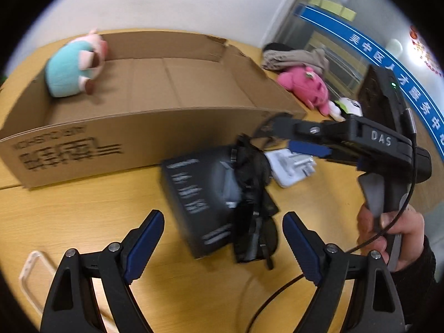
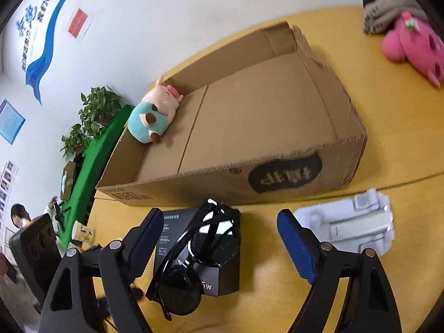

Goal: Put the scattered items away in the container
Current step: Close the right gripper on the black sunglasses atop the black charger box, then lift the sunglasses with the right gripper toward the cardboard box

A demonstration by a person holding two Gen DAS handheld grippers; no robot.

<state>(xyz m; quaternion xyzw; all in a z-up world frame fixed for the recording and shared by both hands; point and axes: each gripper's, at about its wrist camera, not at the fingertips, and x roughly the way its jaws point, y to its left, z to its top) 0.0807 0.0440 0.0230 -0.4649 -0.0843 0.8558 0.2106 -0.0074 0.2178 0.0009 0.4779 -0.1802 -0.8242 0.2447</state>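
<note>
Sunglasses (image 2: 194, 260) atop black box (image 2: 222, 274) at lower centre, between spread right gripper (image 2: 222, 247) fingers, left gripper (image 1: 222, 238) likewise open, cardboard box (image 2: 277, 172) behind.

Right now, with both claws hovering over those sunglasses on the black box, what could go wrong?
1. The sunglasses lie loose on top of the black box, partly overhanging its edge; gripping either one could tip the glasses onto the table.
2. The left gripper and right gripper, both open, aim at the same spot and might collide.
3. Hard fingers could scratch the lenses.
</note>
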